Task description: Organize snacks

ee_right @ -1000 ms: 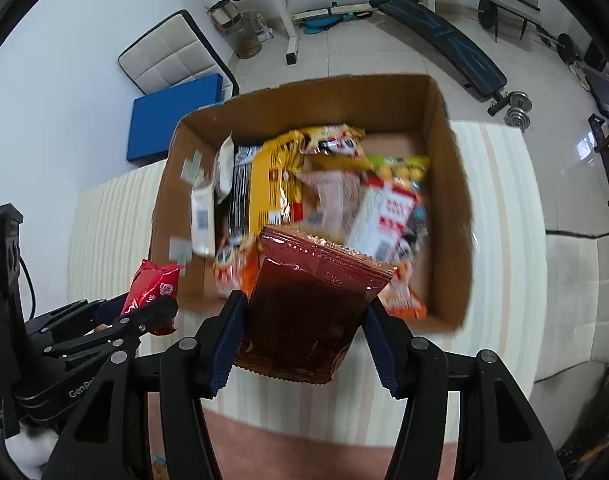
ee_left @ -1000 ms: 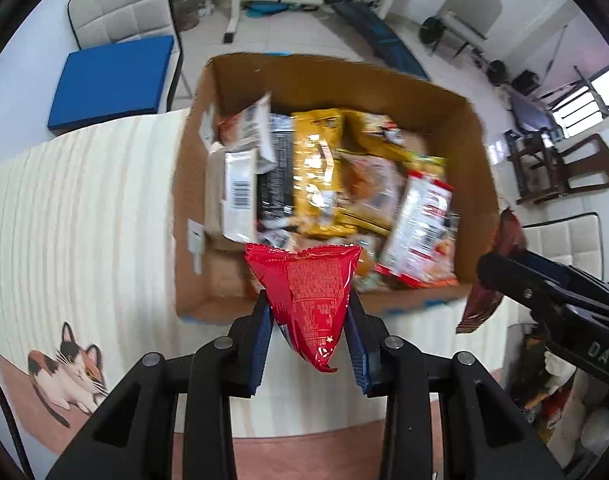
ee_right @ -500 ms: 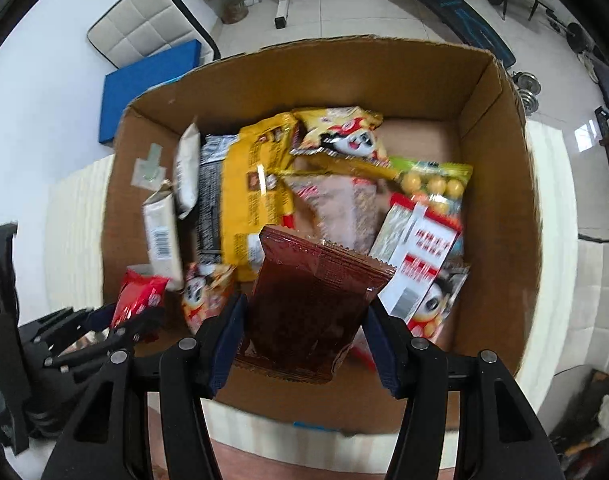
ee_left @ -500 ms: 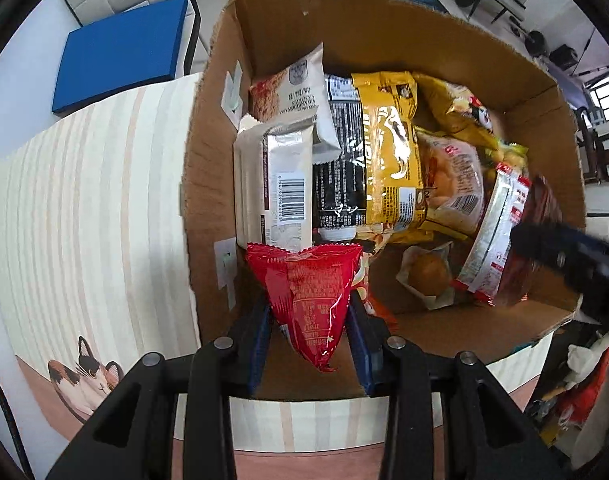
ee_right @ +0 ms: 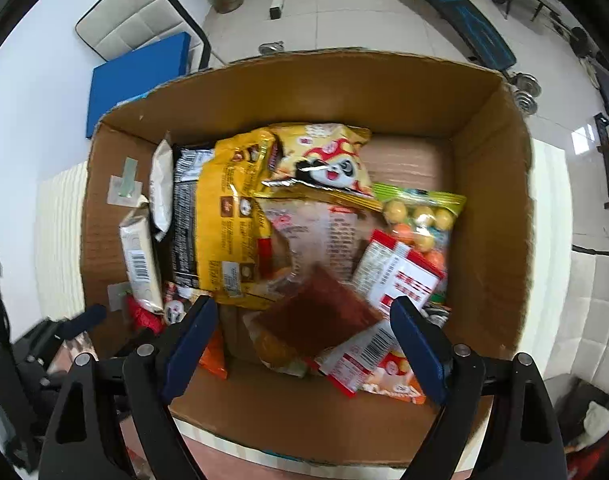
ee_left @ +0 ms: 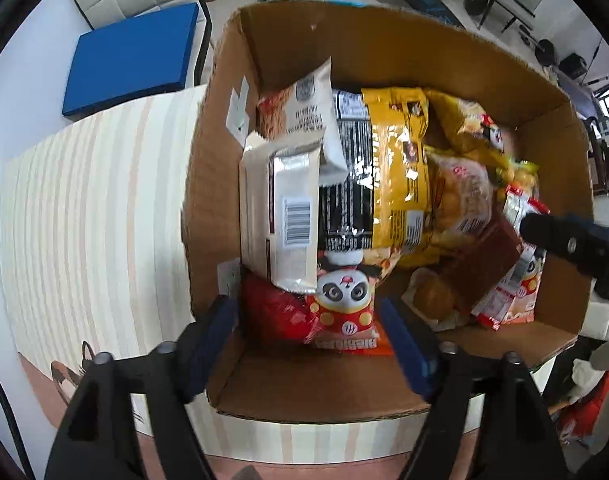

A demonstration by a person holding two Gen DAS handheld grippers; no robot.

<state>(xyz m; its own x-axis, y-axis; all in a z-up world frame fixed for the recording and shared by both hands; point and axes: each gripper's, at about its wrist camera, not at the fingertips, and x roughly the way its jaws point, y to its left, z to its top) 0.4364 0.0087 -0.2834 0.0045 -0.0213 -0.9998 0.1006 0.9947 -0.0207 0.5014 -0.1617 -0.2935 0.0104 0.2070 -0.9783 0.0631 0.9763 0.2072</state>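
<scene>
An open cardboard box point(ee_left: 364, 40) point(ee_right: 304, 88) holds several snack packets. My left gripper point(ee_left: 306, 312) hangs over its near left corner, pointing down, jaws opening with nothing pressed between them. The small red packet point(ee_left: 272, 312) point(ee_right: 142, 314) lies free below it, beside a panda packet point(ee_left: 344, 300). My right gripper point(ee_right: 304, 308) is over the near right part of the box, jaws opening. The dark brown packet point(ee_right: 324, 316) point(ee_left: 484, 260) is loose and blurred below it, on top of other packets. The left wrist view shows the right gripper point(ee_left: 564, 236) at the right edge.
The box stands on a table with a striped cloth point(ee_left: 84, 220) bearing a cat picture point(ee_left: 68, 372). Beyond the table are a chair with a blue cushion point(ee_left: 132, 56), a weight bench point(ee_right: 456, 4) and tiled floor. White, black and yellow packets fill the box's left and middle.
Both grippers came down over the box and opened. The red packet dropped out of the left one and the brown packet out of the right one, into the box.
</scene>
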